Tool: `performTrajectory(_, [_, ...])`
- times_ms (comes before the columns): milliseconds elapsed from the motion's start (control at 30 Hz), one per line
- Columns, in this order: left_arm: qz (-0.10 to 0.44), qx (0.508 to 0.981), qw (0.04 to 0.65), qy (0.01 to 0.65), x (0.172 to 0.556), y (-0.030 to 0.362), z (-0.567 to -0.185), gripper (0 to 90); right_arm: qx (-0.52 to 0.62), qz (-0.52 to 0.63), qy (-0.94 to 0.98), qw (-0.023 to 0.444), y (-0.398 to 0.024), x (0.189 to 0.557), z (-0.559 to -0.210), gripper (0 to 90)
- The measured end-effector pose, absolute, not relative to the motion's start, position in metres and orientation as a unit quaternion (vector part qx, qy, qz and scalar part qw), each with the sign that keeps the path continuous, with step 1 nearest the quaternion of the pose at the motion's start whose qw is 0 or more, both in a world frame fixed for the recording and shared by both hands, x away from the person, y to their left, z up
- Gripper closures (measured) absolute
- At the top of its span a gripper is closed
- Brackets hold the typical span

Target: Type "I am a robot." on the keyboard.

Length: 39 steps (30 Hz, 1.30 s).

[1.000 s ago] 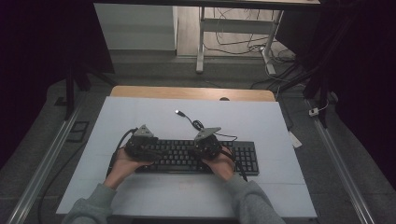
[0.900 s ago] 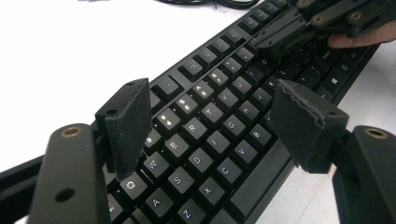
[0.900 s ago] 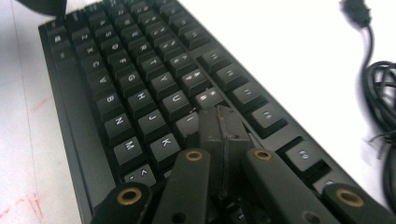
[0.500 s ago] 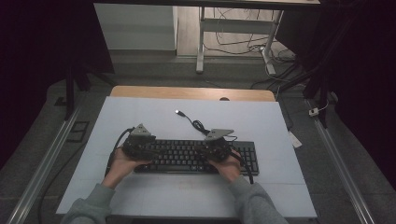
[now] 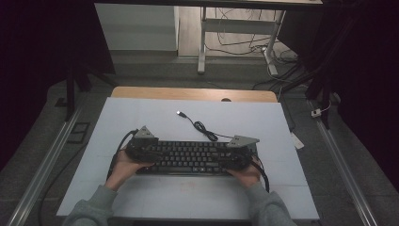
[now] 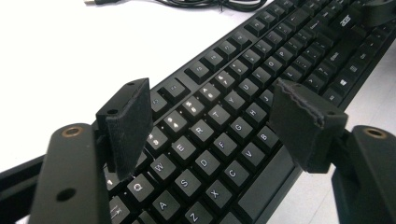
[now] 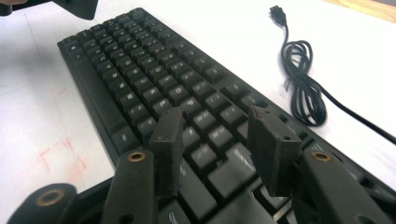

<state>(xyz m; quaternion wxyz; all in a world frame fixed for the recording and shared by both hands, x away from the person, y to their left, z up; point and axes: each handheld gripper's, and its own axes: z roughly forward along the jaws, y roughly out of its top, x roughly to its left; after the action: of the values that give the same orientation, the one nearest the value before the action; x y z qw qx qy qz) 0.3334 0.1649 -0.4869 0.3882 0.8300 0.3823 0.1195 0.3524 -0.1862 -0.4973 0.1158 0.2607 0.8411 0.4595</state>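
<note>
Both claws hang over the keyboard (image 5: 193, 157), which lies under them on the table (image 5: 141, 117). Left gripper (image 6: 210, 116) gapes wide, nothing between. Right gripper (image 7: 215, 140) has just been opening, jaws empty. Risk: a jaw tip dips, mashes keys or shoves the board toward the cable (image 7: 303, 84) beyond. Since earlier, right hand slid outward along the board.

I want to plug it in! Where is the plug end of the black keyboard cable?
In the high view the black cable's plug end lies on the white table mat, beyond the black keyboard, near the middle.
</note>
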Motion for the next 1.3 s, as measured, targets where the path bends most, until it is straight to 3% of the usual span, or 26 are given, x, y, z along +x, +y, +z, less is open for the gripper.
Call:
performTrajectory(367, [0.128,0.828,0.397,0.375,0.333,0.163,-0.488,34.8,0.256,0.455,0.844,0.121,-0.194,0.345,-0.501,51.1])
performTrajectory(667, [0.127,0.830,0.404,0.363,0.335,0.161,-0.492,62.7,0.251,0.447,0.850,0.120,-0.191,0.346,-0.504,50.5])
performTrajectory(867, [0.115,0.842,0.392,0.352,0.339,0.157,-0.497,87.7,0.249,0.440,0.854,0.122,-0.190,0.346,-0.505,50.2])
performTrajectory(1300, [0.106,0.860,0.357,0.349,0.352,0.139,-0.509,89.0,0.248,0.434,0.857,0.123,-0.188,0.346,-0.506,50.2])
